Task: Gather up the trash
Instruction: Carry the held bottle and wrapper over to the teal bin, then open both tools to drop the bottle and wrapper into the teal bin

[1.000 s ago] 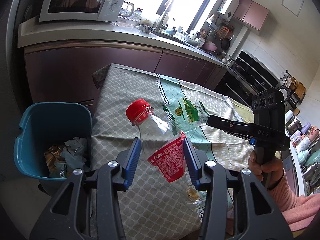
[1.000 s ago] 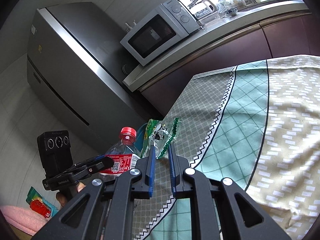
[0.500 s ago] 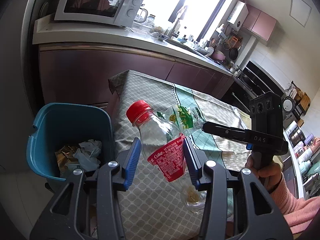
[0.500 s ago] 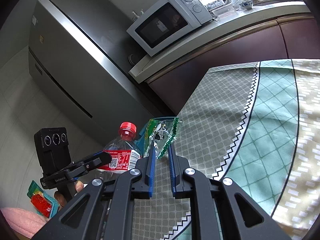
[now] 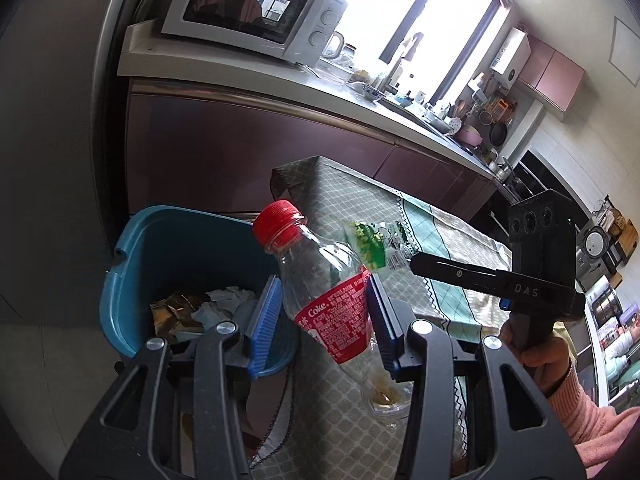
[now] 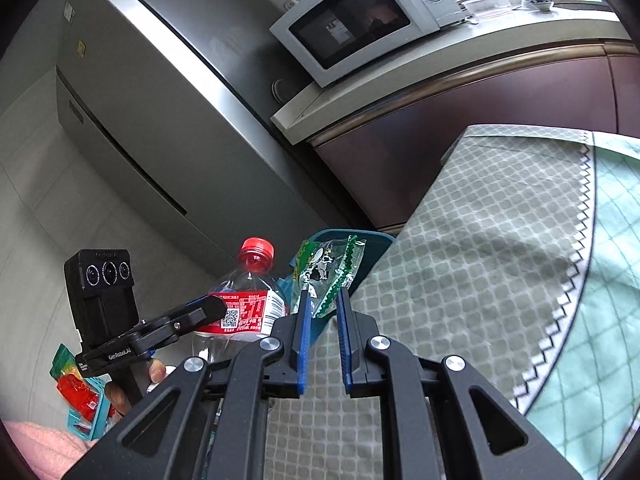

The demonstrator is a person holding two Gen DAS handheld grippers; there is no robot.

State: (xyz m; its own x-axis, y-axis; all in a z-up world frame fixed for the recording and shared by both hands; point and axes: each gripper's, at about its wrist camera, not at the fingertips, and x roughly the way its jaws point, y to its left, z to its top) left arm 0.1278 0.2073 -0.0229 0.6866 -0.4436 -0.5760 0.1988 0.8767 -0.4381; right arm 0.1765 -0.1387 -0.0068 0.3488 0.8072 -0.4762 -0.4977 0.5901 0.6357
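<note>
A clear Coke bottle (image 5: 320, 280) with a red cap and red label is tilted, and my left gripper (image 5: 323, 284) is shut on its middle. The bottle's cap overlaps the right rim of a blue trash bin (image 5: 160, 248) that stands on the floor beside the table. In the right wrist view my right gripper (image 6: 322, 296) is shut on a clear wrapper with green print (image 6: 328, 268), held just before the bin's rim (image 6: 360, 236). The bottle (image 6: 244, 300) sits to the wrapper's left there. From the left wrist, the wrapper (image 5: 372, 240) hangs at the right gripper's tip (image 5: 412, 264), right behind the bottle.
Crumpled paper and foil wrappers (image 5: 200, 304) lie in the bin. The table (image 6: 500, 240) under a grey and green patterned cloth lies to the right. A counter with a microwave (image 5: 248, 12) runs behind, and a grey fridge (image 6: 160, 100) stands left. A pink-sleeved hand (image 5: 540, 352) holds the right gripper.
Both grippers have moved left off the table toward the bin, carrying the bottle and the wrapper. The bin now looks larger and nearer the middle. Both grips are unchanged.
</note>
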